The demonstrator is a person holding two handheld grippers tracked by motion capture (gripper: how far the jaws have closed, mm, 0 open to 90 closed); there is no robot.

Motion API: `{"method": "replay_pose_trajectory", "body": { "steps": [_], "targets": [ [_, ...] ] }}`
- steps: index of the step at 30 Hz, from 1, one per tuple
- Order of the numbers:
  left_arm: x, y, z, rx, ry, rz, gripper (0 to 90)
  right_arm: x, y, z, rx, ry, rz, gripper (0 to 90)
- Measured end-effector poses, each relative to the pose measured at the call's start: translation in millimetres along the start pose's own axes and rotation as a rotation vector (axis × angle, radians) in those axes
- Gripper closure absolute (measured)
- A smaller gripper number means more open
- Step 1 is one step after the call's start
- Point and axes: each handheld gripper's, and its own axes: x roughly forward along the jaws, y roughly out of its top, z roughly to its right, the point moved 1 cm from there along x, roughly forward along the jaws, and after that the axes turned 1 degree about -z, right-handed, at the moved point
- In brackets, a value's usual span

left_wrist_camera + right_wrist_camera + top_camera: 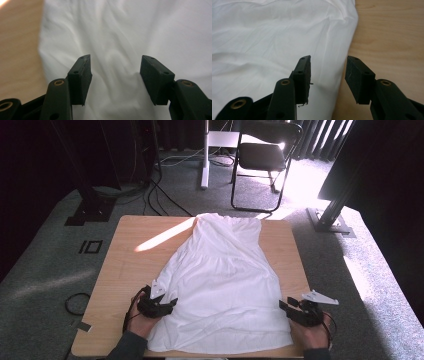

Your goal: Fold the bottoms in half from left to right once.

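Wooden table (125,265) bears white dress (225,280), hem cut off; both grippers' jaws parted, empty.

A light wooden table (125,265) stands on grey carpet (45,270), with a bright stripe of sunlight slanting across its far left part. Beyond it a black folding chair (262,157) sits in a glaring patch of sun, beside a white stand (205,155). Dark curtains (320,137) close off the back. Black cables (160,195) trail over the floor, and black metal struts (340,195) are planted on floor plates at both sides.
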Motion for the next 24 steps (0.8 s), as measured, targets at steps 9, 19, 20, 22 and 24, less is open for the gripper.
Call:
{"method": "replay_pose_trajectory", "body": {
  "steps": [9, 19, 20, 22, 24],
  "targets": [
    [32.1, 42.6, -51.5, -0.096, 0.086, 0.003, 37.9, 65.3, 56.8, 17.0, -0.048, -0.078, -0.004, 51.3],
    [85.9, 54.2, -63.7, -0.104, 0.059, -0.096, 47.1, 128.5, 87.5, 36.0, -0.069, -0.105, -0.1, 54.5],
    [87.3, 52.8, -65.4, -0.107, 0.025, -0.104, 57.0, 132.9, 86.3, 37.5, -0.061, -0.104, -0.116, 62.0],
    [84.7, 52.7, -63.5, -0.086, 0.012, -0.111, 74.6, 135.3, 82.9, 38.7, -0.043, -0.102, -0.125, 78.2],
    [81.8, 52.7, -59.3, -0.055, 0.021, -0.126, 83.9, 132.5, 80.7, 38.8, -0.013, -0.09, -0.131, 86.6]
  ]
}}
